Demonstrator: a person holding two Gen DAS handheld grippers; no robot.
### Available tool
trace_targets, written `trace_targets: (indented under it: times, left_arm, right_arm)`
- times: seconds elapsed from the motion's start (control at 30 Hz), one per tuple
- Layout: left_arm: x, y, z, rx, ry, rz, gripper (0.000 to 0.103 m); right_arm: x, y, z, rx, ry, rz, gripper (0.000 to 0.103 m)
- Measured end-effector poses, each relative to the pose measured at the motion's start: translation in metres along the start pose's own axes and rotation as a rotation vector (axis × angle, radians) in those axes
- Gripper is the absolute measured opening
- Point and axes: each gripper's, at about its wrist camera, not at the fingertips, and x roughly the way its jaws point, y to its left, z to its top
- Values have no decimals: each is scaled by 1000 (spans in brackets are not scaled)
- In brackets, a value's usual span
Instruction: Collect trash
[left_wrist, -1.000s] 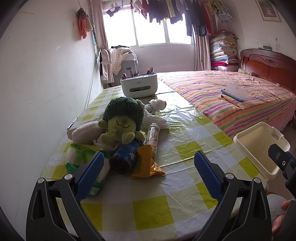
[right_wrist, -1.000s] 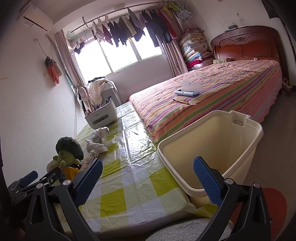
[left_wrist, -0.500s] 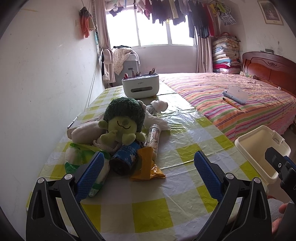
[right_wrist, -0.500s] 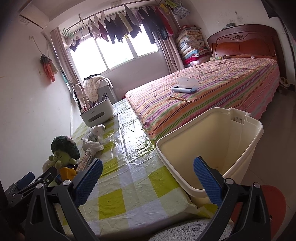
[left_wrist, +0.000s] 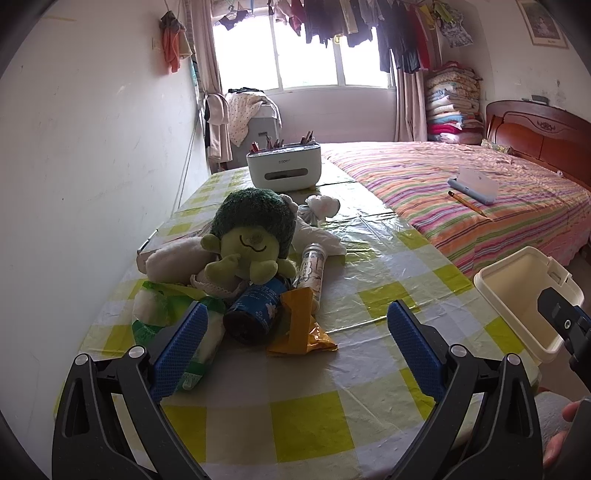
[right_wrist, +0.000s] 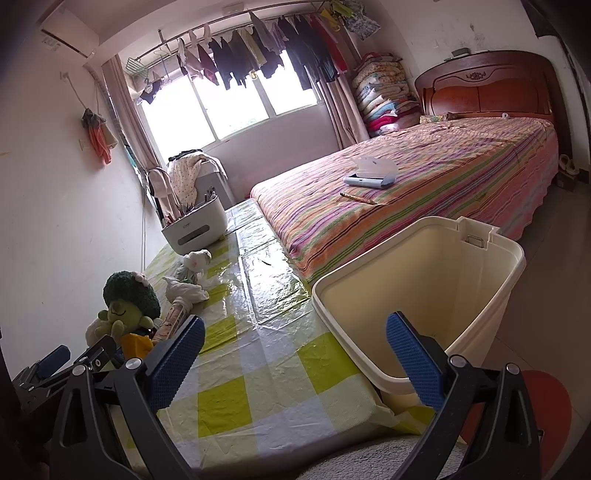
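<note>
The desk (left_wrist: 303, 417) wears a yellow-green and white check under glossy film. At 12 o'clock from the left claw (left_wrist: 295, 343), blue-padded on black, sit a green plush toy (left_wrist: 251, 240), a dark blue can (left_wrist: 255, 310) and an orange wrapper (left_wrist: 301, 325). At 2 o'clock: a cream bin (right_wrist: 424, 295) and a pink, orange and purple striped bed (right_wrist: 424, 184).
</note>
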Motion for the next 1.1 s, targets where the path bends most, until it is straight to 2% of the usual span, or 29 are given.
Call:
trace_targets:
  times: [0.67, 1.1]
  left_arm:
    - [0, -1, -2, 13, 12, 0, 96]
    - [-2, 18, 1, -25, 8, 8, 96]
  right_arm:
    - [-3, 2, 1, -13, -9, 0, 96]
    - [0, 5, 0, -34, -8, -13, 96]
